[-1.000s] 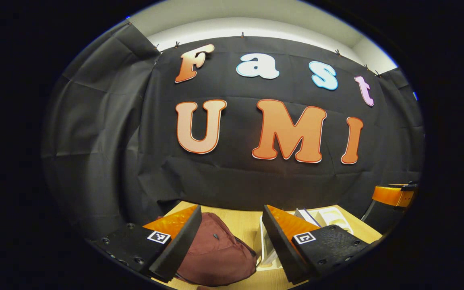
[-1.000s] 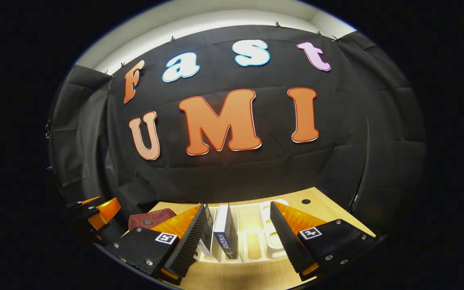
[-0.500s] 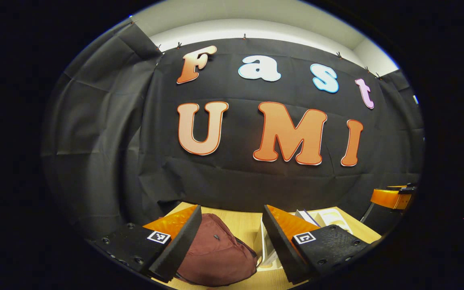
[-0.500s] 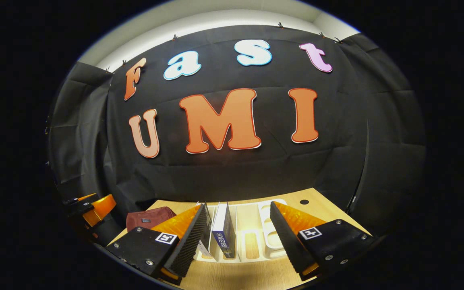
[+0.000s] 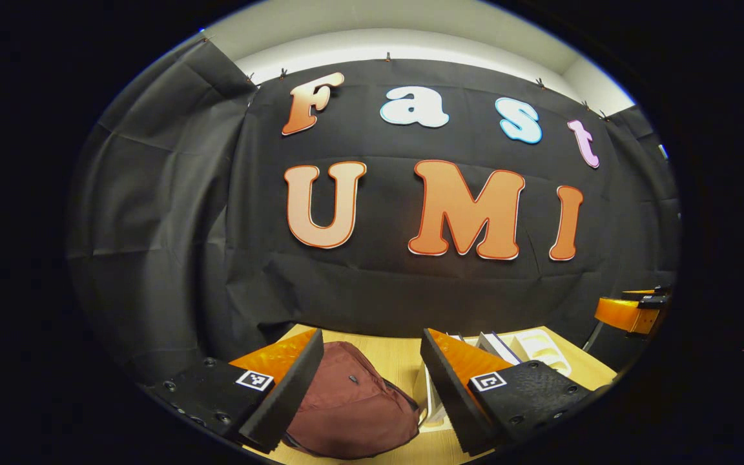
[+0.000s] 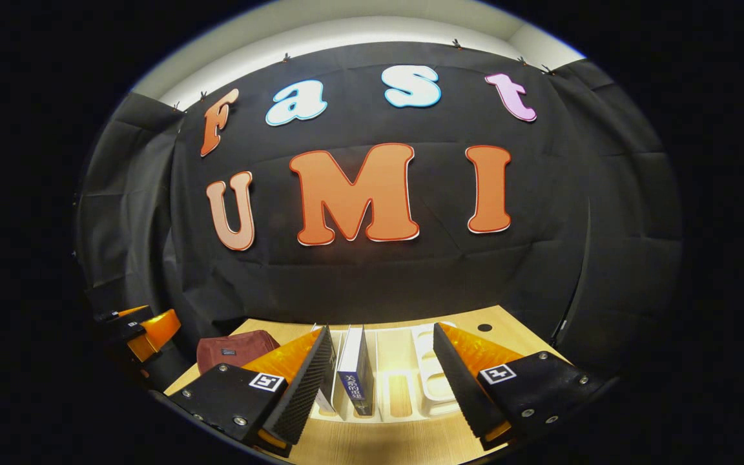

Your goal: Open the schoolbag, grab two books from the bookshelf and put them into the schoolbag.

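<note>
1. In the left gripper view, the left hand-held gripper [image 5: 372, 381] hung above the wooden surface [image 5: 398, 361], its two fingers spread wide with nothing between the pads
2. The dark red schoolbag [image 5: 352, 410] lay slumped on the surface below and between those fingers, nearer the left finger; its top looked closed, though the zip was too small to make out
3. Just beside the schoolbag, to its right in that view, stood the white bookshelf [image 5: 543, 342], partly hidden behind the right finger, with book edges [image 5: 495, 345] showing upright in it
4. The other hand-held gripper appeared at the far right edge of that view, well apart from the schoolbag
5. In the right gripper view, the right hand-held gripper [image 6: 382, 381] was also spread open and held nothing, its fingers framing the bookshelf [image 6: 427, 374]
6. A book with a dark blue spine [image 6: 354, 374] stood upright in a slot of the bookshelf, close beside the left finger but not pinched; a second book [image 6: 327, 387] sat partly hidden behind that finger
7. The slots to the right of the books showed bare white dividers
8. The schoolbag [image 6: 233, 349] lay on the surface [image 6: 372, 445] to the left of the bookshelf in that view, and the left hand-held gripper [image 6: 143, 326] hovered at the left edge, near the schoolbag
</note>
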Demonstrator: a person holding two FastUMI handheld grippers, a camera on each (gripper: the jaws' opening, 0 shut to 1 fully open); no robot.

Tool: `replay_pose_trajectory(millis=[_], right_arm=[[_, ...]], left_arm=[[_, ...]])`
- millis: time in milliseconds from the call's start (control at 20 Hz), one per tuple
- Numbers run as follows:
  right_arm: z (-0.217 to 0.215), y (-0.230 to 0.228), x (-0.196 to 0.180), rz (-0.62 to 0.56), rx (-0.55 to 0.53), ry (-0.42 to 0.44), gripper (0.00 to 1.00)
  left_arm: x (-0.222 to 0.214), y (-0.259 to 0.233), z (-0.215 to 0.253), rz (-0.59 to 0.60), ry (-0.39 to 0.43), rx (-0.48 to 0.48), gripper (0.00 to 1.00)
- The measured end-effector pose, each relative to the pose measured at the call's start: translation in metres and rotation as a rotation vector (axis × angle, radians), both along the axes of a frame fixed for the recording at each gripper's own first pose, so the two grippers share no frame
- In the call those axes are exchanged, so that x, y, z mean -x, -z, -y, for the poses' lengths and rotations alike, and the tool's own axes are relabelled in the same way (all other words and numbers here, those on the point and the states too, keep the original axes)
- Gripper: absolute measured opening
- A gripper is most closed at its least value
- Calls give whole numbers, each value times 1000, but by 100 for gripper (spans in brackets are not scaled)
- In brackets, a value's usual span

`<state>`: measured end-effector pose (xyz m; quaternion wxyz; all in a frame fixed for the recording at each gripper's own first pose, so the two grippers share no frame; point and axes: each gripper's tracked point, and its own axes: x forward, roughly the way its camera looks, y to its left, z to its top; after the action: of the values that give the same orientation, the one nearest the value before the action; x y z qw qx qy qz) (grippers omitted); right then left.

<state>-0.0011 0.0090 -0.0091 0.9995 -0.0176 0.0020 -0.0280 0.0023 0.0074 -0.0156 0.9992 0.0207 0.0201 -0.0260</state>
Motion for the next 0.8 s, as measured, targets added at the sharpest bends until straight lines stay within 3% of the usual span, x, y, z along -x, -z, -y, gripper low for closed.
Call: replay_pose_trajectory(millis=[200,400,800], right_arm=[[0,5,-1,-15,-16,-3,94],[11,15,0,-40,-13,28,94],[51,44,8,-121,-38,118,94]], left_arm=[[-3,9,-5,-15,-8,-28,95],[-7,39,-12,-57,-17,-117,95],[12,178,1,-250,118,-534,95]])
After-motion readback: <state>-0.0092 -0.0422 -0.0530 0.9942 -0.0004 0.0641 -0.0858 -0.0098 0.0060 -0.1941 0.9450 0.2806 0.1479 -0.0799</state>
